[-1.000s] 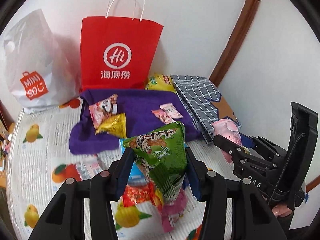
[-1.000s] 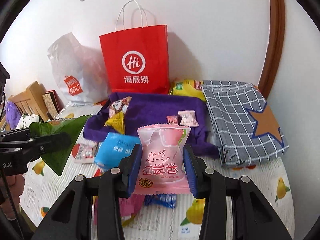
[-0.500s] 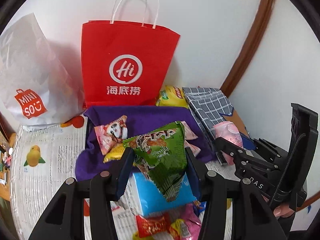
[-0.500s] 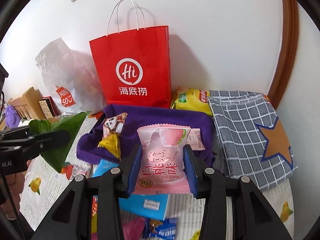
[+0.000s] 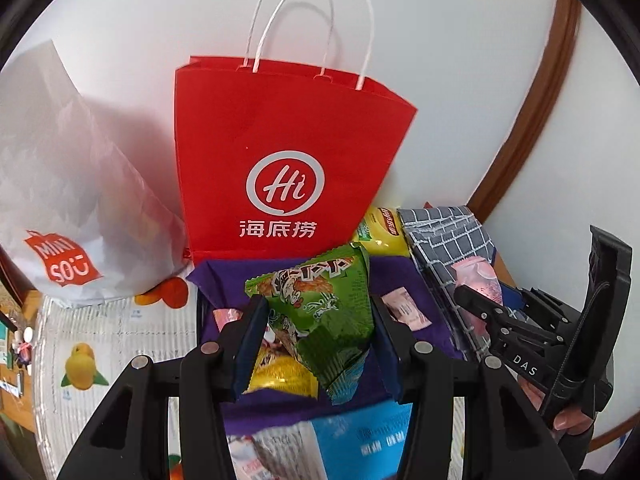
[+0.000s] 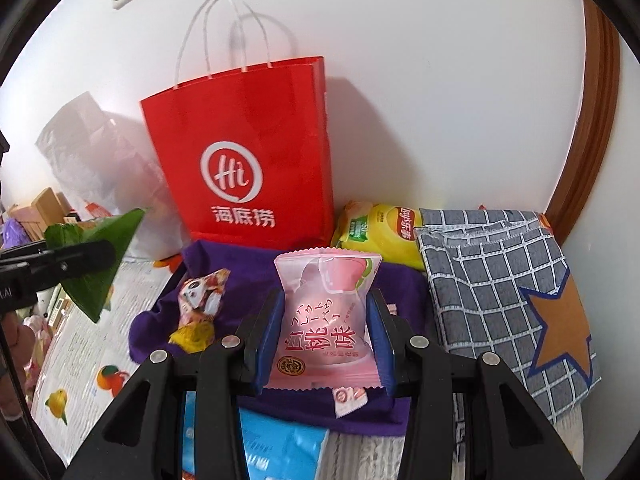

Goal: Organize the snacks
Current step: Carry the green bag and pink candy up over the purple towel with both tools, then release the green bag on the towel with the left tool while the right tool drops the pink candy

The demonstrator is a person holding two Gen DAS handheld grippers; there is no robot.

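Gripping a green snack packet (image 5: pixel 320 312) between its blue-padded fingers, the left gripper (image 5: pixel 318 344) is holding it up over the purple cloth (image 5: pixel 396 276), with the packet's lower corner hanging down past the pads. From the right wrist view the same packet is showing as a green wedge at the left edge, pinched in a dark finger (image 6: pixel 76 256) above the fruit-print table cover (image 6: pixel 80 368).

The right gripper (image 6: pixel 326 340) is squeezing a pink peach-flavour packet (image 6: pixel 326 320) upright between its pads, also above the purple cloth, and in the left wrist view it is sitting off to the right in front of the grey checked cloth (image 5: pixel 444 236).

A red paper bag (image 5: pixel 288 160) with white cord handles is standing upright against the white wall behind the purple cloth, its mouth gaping slightly. A white plastic bag (image 5: pixel 68 200) is slumping to its left, touching it. A yellow crisp bag (image 6: pixel 380 236) is lying between the red bag and the grey checked cloth with its brown star patch (image 6: pixel 560 328).

Several small snacks are resting on the purple cloth: a panda-print packet (image 6: pixel 202 292), a yellow packet (image 6: pixel 192 334) just below it, and a small pink sachet (image 5: pixel 406 306). A blue packet (image 6: pixel 280 444) is lying at the near edge of the cloth, under the grippers
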